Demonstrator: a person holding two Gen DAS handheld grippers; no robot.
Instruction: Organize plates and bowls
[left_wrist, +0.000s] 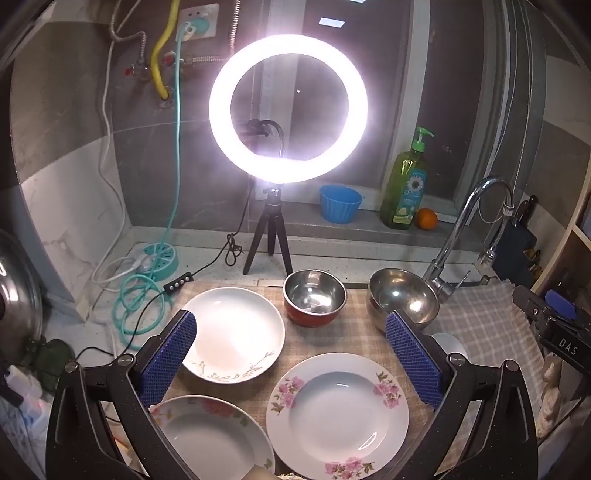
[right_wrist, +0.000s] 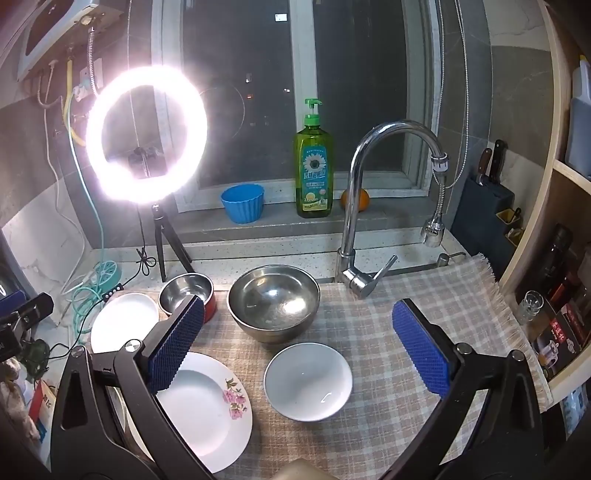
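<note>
Both claws gape over 3 plates; 4th bowl seemingly hidden.

A lit ring light (left_wrist: 288, 109) stands before a dark window (right_wrist: 243, 92); grey tiled wall (left_wrist: 74, 110) behind.

Bowls (left_wrist: 314, 295) behind plates (left_wrist: 337, 413).

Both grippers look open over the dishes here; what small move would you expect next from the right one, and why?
Probably lower the right gripper toward the white bowl. Its jaws stand wide open and empty, the bowl sits alone on the checked cloth just beneath them, and the large steel bowl behind looks a likely place to nest it.
</note>
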